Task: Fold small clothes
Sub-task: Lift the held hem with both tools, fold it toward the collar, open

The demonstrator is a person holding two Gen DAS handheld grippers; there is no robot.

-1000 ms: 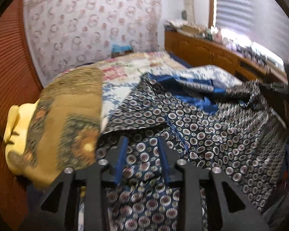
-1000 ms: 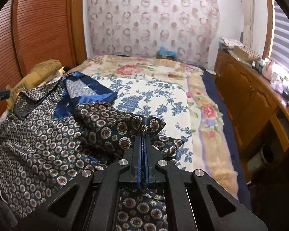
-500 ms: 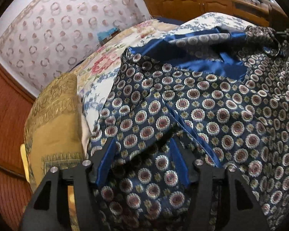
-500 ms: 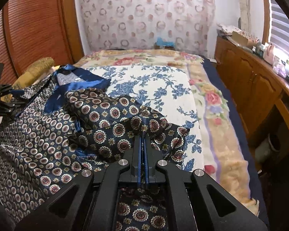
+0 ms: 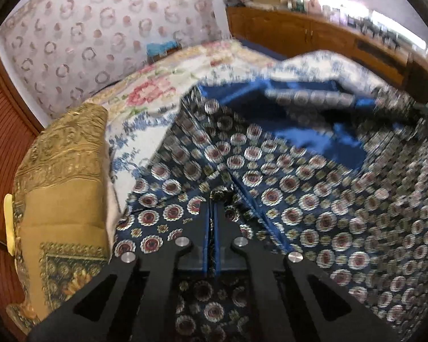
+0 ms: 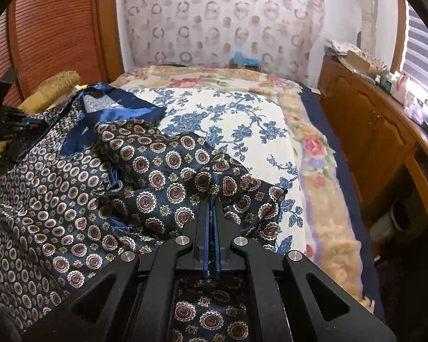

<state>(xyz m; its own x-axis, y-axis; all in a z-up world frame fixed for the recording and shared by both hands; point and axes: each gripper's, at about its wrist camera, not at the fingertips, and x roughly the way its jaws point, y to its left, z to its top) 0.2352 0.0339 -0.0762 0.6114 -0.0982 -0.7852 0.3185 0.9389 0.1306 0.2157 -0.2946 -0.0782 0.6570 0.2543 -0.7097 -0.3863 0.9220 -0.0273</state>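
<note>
Left tool (image 5: 212, 199) and right tool (image 6: 212, 199) each pinch the patterned navy garment (image 6: 157, 171) on the bed (image 6: 242, 119), at 6 o'clock.

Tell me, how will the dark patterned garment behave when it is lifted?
Probably floppy: the patterned garment already bunches in loose folds on the bed. Its shiny blue lining suggests slippery cloth, so folds may slide apart.

The left gripper (image 5: 213, 199), spread wide over the patterned garment (image 5: 313, 199) a moment earlier, is now clamped on a fold of it, toward 12 o'clock of the black linkage.
</note>
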